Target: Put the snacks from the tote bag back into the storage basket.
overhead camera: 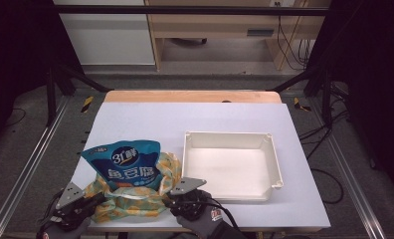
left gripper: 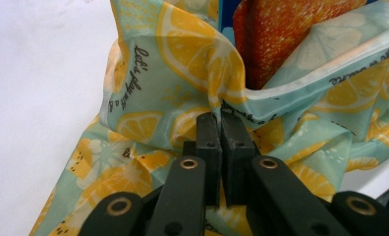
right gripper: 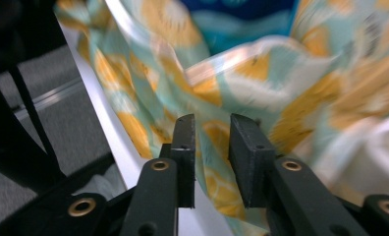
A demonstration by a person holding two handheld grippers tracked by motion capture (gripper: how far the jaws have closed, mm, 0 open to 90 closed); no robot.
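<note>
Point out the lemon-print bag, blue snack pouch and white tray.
lemon-print bag [overhead camera: 135,201], high view, crumpled front fabric.
blue snack pouch [overhead camera: 125,167], high view, printed front face.
white tray [overhead camera: 277,167], high view, right wall.

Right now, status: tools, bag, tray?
Left tool shut on lemon-print bag. Right tool open, bag fabric between its jaws. Blue snack pouch upright in bag. White tray beside it, empty.

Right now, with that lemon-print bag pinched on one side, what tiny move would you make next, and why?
Probably close the right tool on the bag's rim. The left tool is already shut on the lemon-print bag, while the right one's jaws stand apart with fabric between them. The blue snack packet stands inside, so gripping both sides should steady the bag before anything else.
</note>
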